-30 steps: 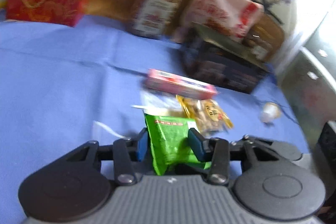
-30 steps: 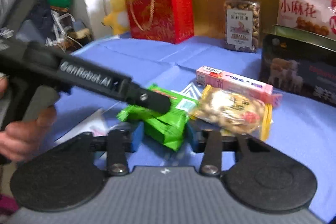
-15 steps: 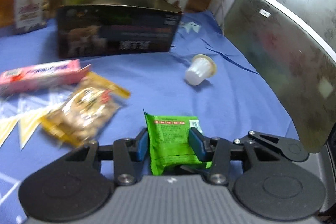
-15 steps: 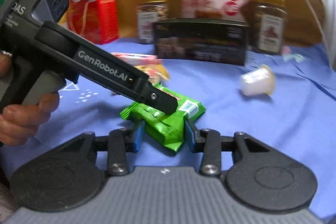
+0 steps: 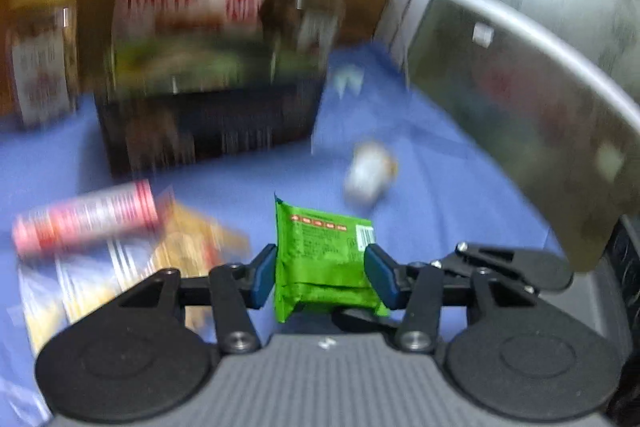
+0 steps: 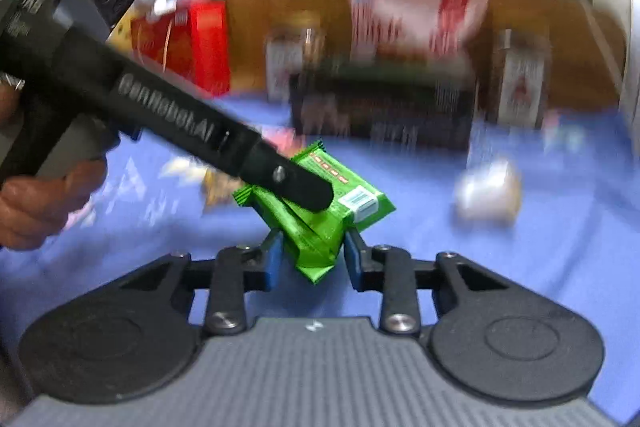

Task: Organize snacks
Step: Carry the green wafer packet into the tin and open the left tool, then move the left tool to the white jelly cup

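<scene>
Left wrist view: the left gripper (image 5: 320,269) holds the green snack packet (image 5: 320,259) above the blue cloth (image 5: 432,187); its jaws have just been opening, the pads at the packet's sides. Open cloth lies far right around a white cup (image 5: 368,175); a dark box (image 5: 208,123) blocks the far left. Right wrist view: the right gripper (image 6: 310,255), jaws just closing, clamps the packet's near end; the left gripper crosses from the left.

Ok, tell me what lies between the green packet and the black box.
Only bare blue cloth between green packet and black box, in the left wrist view.
</scene>
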